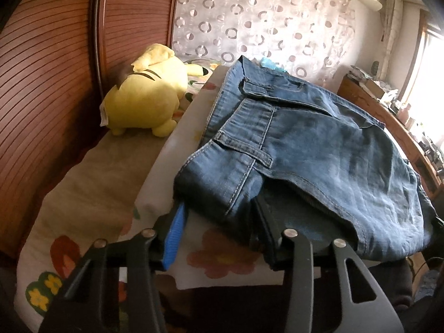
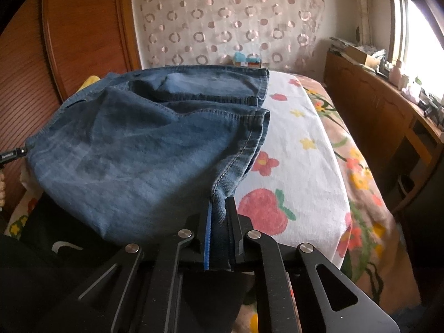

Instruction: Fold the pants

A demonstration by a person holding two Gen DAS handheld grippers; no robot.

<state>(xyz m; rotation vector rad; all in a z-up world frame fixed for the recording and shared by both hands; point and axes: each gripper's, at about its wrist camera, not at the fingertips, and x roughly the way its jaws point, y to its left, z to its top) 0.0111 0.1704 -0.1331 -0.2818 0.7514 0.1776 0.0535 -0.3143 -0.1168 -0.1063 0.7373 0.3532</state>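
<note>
Blue jeans (image 1: pixel 305 144) lie folded in a thick stack on the flowered bed sheet (image 1: pixel 91 208). My left gripper (image 1: pixel 220 216) straddles the stack's near left corner. Its blue-padded finger (image 1: pixel 176 230) is at the outer edge and the other finger (image 1: pixel 266 222) is tucked into the fold. The jaws stand well apart and the denim between them looks unsqueezed. In the right wrist view the jeans (image 2: pixel 133 152) fill the left half. My right gripper (image 2: pixel 219 219) is shut on their near right edge, with a strip of denim pinched between the pads.
A yellow plush toy (image 1: pixel 147 91) lies at the bed's far left, by the slatted wooden doors (image 1: pixel 41 83). A low wooden cabinet (image 2: pixel 374 105) with clutter runs under the window on the right. The sheet (image 2: pixel 299 152) is bare right of the jeans. Dark clothing (image 2: pixel 41 255) is close at lower left.
</note>
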